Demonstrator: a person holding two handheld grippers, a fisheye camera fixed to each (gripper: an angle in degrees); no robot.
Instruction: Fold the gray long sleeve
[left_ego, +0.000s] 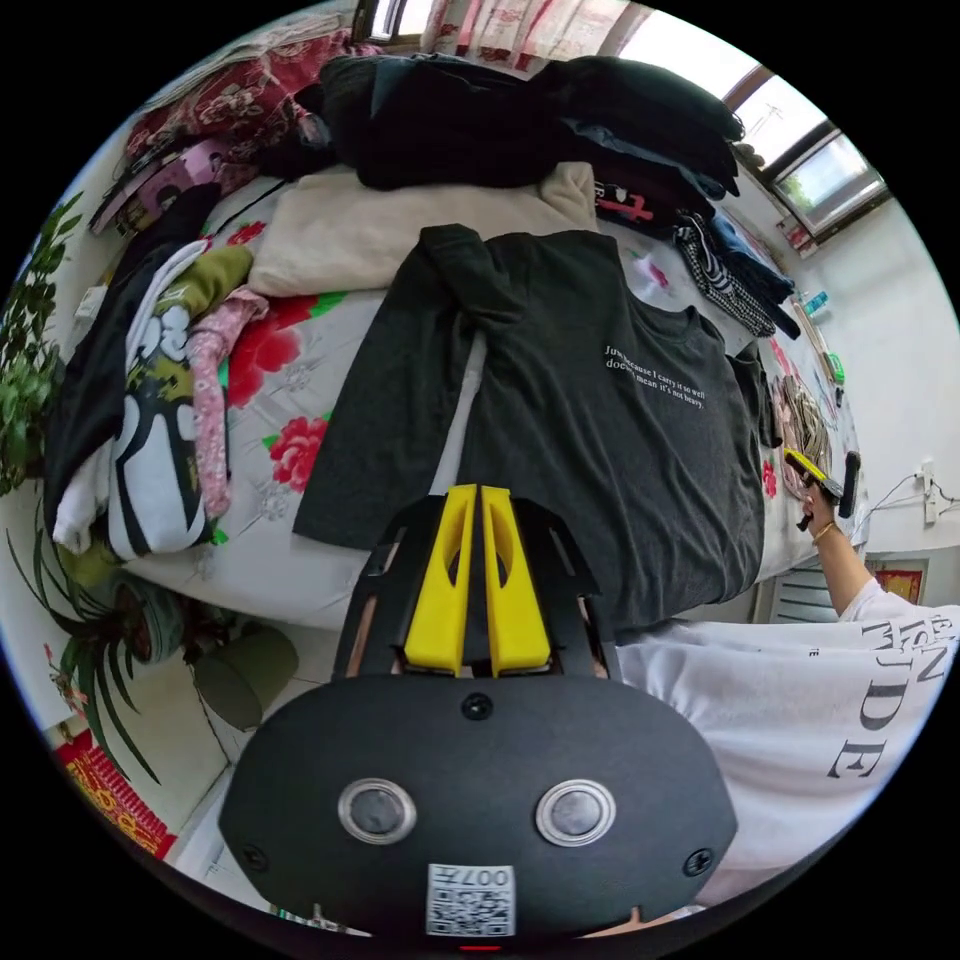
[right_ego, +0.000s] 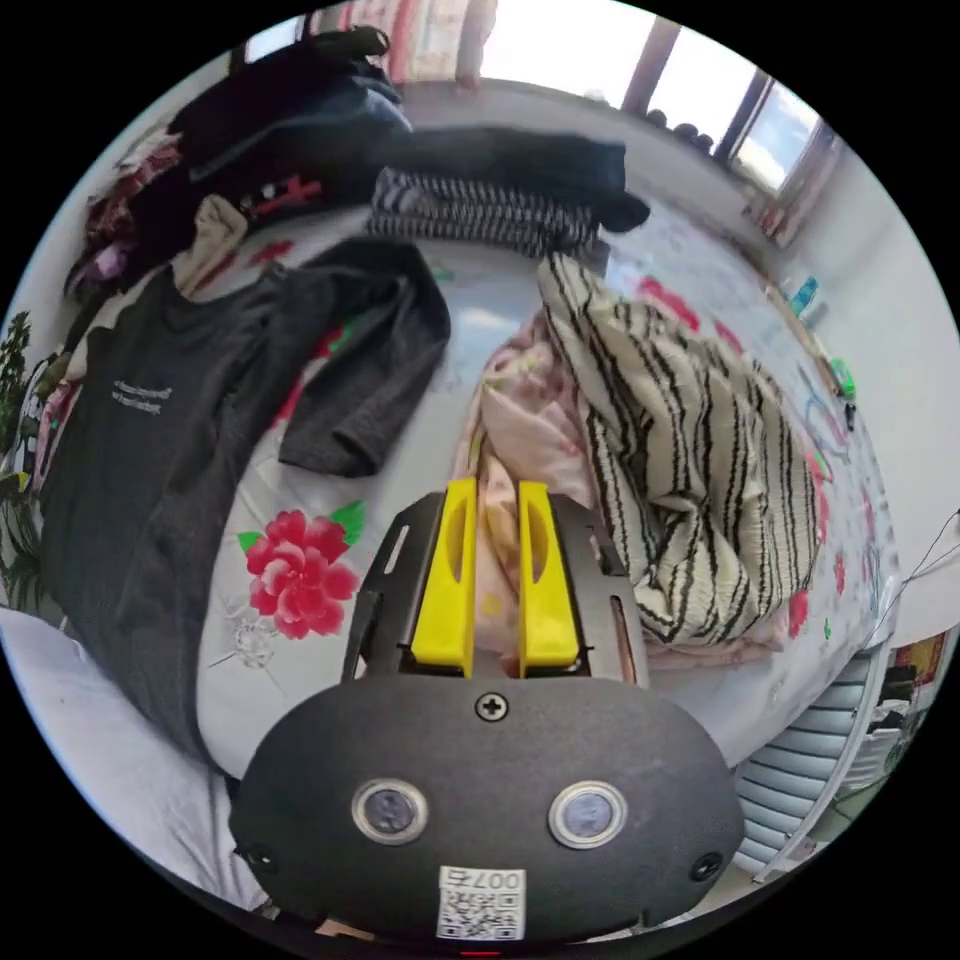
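On the bed, left gripper view: dark gray knit long-sleeve shirt with white chest lettering (left_ego: 590, 420) lies flat, hem over the near edge.
Left gripper (left_ego: 478, 500): yellow jaws pressed together, holding nothing.
Handling: looks soft, light, limp; take a cuff or shoulder seam.

Right gripper view, shirt (right_ego: 160, 440): one sleeve bent beside the body.
Right gripper (right_ego: 492, 500): jaws slightly parted, empty.
Surface: white floral bedsheet (right_ego: 300, 580), clothes heaped around; windows behind.

L gripper view: above bed (left_ego: 290, 580) edge, faces windows, close | R gripper view: same edge, over bed | shared: gray long sleeve (left_ego: 590, 420) (right_ego: 170, 450)
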